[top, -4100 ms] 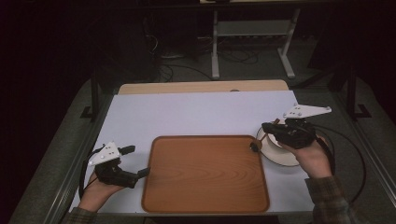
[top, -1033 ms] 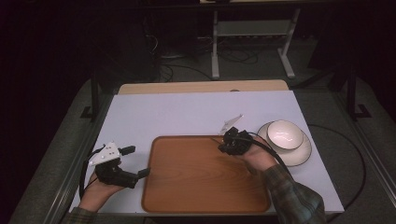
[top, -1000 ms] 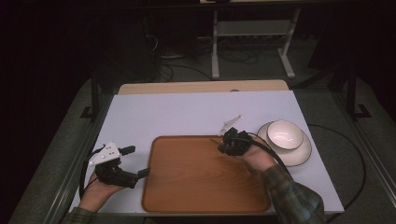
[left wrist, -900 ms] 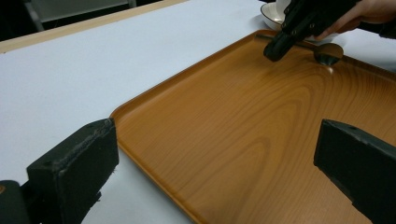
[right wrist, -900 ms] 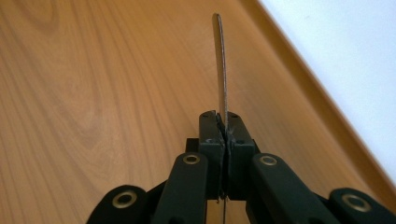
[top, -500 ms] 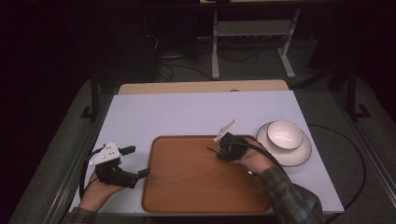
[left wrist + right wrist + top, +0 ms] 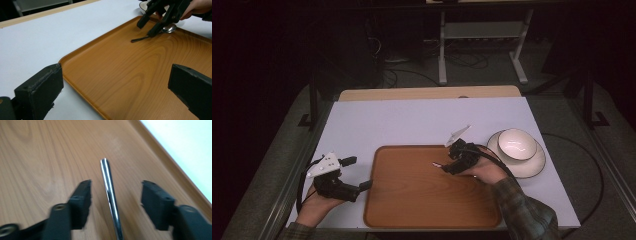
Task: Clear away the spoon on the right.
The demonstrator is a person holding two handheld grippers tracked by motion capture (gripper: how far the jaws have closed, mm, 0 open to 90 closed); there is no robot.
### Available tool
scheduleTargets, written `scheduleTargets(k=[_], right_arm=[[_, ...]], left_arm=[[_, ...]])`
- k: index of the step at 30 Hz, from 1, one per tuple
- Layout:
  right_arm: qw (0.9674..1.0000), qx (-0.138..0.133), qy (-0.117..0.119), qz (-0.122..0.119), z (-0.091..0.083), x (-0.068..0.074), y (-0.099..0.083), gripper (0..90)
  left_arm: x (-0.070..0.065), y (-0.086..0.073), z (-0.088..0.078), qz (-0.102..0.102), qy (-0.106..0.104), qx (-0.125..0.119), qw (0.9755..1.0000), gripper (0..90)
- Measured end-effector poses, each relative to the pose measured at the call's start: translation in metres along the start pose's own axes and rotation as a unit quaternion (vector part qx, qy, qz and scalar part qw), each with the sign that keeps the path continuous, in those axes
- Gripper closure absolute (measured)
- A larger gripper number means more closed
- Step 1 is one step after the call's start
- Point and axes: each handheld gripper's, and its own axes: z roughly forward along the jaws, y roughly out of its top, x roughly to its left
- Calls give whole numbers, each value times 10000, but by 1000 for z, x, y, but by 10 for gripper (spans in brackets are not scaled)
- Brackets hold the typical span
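The right tool (image 7: 447, 166) has just been opening its jaws and stands released astride the spoon (image 7: 110, 195) — now lying flat on the wooden tray (image 7: 412, 210), apparently set down there — while the left tool (image 7: 357, 175), also unclenched and empty, waits beside the tray's edge.

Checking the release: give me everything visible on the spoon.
The spoon looks like polished metal, with a slim tapering handle and a rounded bowl. It lies flat on the wooden tray, near its right far corner, bowl end toward the white bowl and plate. The right gripper straddles the handle; its jaws have just been opening and stand clear of the handle on both sides.
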Motion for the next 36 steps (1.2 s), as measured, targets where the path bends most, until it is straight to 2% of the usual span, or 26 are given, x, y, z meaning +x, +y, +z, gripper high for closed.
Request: scheduleTargets(k=[2,3,6,10,14,15,17,18,21,22,24,26,27,29,33,34,36], right_arm=[[10000,-39,21,44,-1,-1,0,344],[9998,-149,72,122,-4,-2,0,269],[9994,-273,111,165,-9,-2,-1,179],[9988,-451,144,153,-16,-2,-3,125],[9971,-736,29,191,-29,-2,-5,87],[9971,-736,29,191,-29,-2,-5,87],[9950,-979,-84,161,-40,-1,-9,79],[9950,-979,-84,161,-40,-1,-9,79],[9923,-1227,-105,152,-52,0,-14,67],[9904,-1370,-145,141,-60,2,-18,66],[9895,-1432,-181,119,-63,2,-19,67],[9867,-1603,-223,129,-70,3,-23,67],[9841,-1750,-239,195,-77,4,-28,67],[9831,-1799,-259,200,-79,4,-30,67],[9777,-2054,-377,237,-91,5,-40,68],[9777,-2054,-377,237,-91,5,-40,68],[9756,-2139,-410,278,-96,6,-45,68]], left_arm=[[0,0,0,-6,0,1,10000,0],[0,-1,-1,-7,4,9,10000,0],[0,-1,-1,-6,6,3,10000,0],[0,0,0,-2,-2,2,10000,0],[0,0,-1,-3,3,4,10000,0],[0,0,-1,-3,3,4,10000,0],[1,0,-1,-10,13,-9,10000,0],[1,-1,-1,-16,14,-12,10000,0],[1,0,-1,-14,17,-7,10000,0],[1,0,-1,-5,21,-5,10000,0],[1,0,-1,-2,20,-2,10000,0],[1,0,-1,-1,24,-2,10000,0],[1,0,-2,-9,26,-7,10000,0],[1,0,-2,-18,26,-8,10000,0],[1,0,-2,-12,31,-10,10000,0],[1,0,-2,-4,34,-12,10000,0],[2,0,-3,-21,35,-17,10000,0]])
